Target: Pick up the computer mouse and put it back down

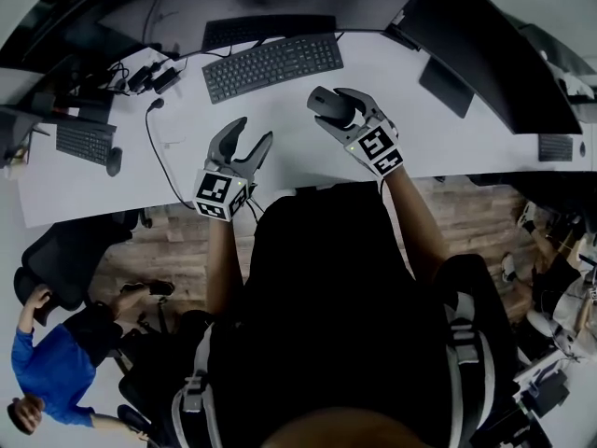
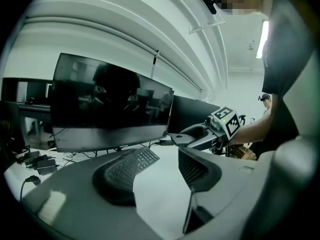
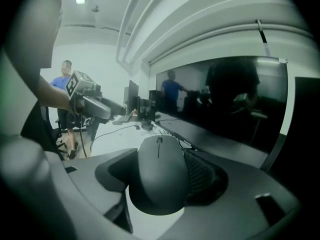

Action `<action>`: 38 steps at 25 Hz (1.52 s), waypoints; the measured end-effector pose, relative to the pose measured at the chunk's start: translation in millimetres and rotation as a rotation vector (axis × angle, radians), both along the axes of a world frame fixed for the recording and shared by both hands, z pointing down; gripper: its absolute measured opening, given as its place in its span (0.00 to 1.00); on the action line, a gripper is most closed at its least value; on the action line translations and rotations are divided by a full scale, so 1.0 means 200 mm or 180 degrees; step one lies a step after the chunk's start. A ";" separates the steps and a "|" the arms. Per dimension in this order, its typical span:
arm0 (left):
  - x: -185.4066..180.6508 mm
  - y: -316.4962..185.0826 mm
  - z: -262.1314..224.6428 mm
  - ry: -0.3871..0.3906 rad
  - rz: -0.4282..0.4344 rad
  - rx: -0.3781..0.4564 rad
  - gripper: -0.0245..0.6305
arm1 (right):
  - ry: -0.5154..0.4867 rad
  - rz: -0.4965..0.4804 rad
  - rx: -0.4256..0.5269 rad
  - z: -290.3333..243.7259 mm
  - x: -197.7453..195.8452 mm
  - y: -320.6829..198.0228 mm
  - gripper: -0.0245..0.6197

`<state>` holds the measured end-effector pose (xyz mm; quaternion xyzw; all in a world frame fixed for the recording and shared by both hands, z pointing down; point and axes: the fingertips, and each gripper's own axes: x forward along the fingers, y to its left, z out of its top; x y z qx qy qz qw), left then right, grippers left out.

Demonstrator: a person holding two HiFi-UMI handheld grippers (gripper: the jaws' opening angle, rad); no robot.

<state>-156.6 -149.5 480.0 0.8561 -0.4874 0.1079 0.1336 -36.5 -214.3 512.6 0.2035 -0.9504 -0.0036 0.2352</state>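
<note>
A dark computer mouse (image 3: 160,176) sits between the pads of my right gripper (image 3: 161,180), which is shut on its sides. In the head view the mouse (image 1: 326,104) is held over the white desk (image 1: 438,129), right of the keyboard's near edge, in the right gripper (image 1: 334,108). My left gripper (image 1: 252,134) hovers over the desk's front edge to the left, open with nothing between its fingers. In the left gripper view the gripper's (image 2: 157,171) jaws stand wide apart, and the right gripper (image 2: 207,134) shows beyond them.
A black keyboard (image 1: 272,65) lies behind both grippers, with a second one (image 1: 266,28) farther back. Dark monitors (image 1: 485,40) line the curved desk. Cables and adapters (image 1: 149,77) lie at the left. A person in blue (image 1: 42,367) sits on the floor at lower left.
</note>
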 end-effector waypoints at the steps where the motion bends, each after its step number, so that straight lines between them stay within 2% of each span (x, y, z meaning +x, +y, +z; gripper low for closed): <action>1: 0.00 -0.01 -0.01 -0.0007 0.0010 0.0013 0.41 | -0.0015 0.0007 0.0034 -0.03 0.00 0.00 0.49; 8: -0.05 -0.05 -0.05 -0.0045 0.0018 0.0076 0.41 | -0.0084 -0.0003 0.0189 -0.15 0.01 0.02 0.49; 38: -0.03 -0.03 -0.05 -0.0078 -0.0006 0.0046 0.40 | -0.0124 0.0046 0.0141 -0.14 0.03 0.02 0.49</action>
